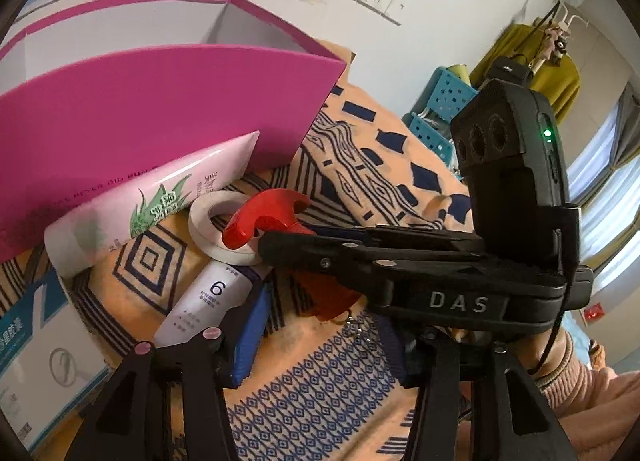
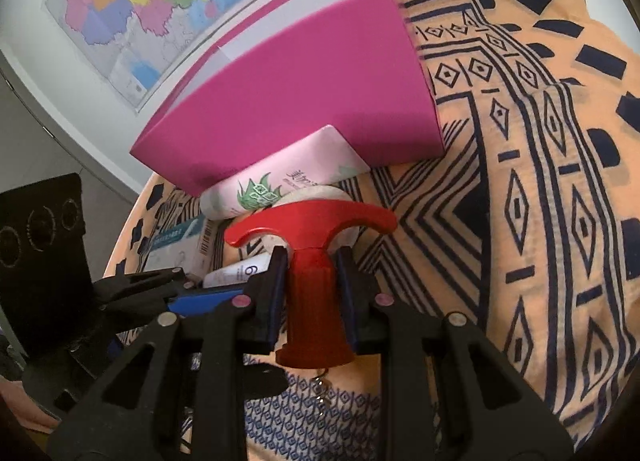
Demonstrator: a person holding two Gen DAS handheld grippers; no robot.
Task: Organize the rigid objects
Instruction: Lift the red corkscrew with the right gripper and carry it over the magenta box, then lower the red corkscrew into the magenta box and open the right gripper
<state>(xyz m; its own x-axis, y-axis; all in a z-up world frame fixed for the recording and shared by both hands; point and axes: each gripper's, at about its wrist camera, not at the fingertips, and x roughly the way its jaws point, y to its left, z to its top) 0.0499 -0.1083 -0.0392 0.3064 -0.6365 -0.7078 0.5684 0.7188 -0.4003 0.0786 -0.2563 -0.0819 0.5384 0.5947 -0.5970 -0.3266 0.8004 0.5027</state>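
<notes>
My right gripper (image 2: 311, 293) is shut on a red T-shaped tool (image 2: 312, 261) by its ribbed handle, its curved head pointing toward an open magenta box (image 2: 296, 101). In the left wrist view the red tool (image 1: 260, 221) and the right gripper (image 1: 304, 249) cross the middle. My left gripper (image 1: 320, 345) is open and empty; its left blue pad (image 1: 248, 341) lies beside a white tube marked 6 (image 1: 208, 301). A white tape roll (image 1: 216, 229) and a pink aloe tube (image 1: 152, 201) lie against the magenta box (image 1: 160, 121).
A patterned orange and blue cloth (image 2: 520, 181) covers the surface. A white and blue carton (image 1: 36, 341) lies at the left. Blue plastic crates (image 1: 444, 109) and a wall map (image 2: 140, 1) stand behind.
</notes>
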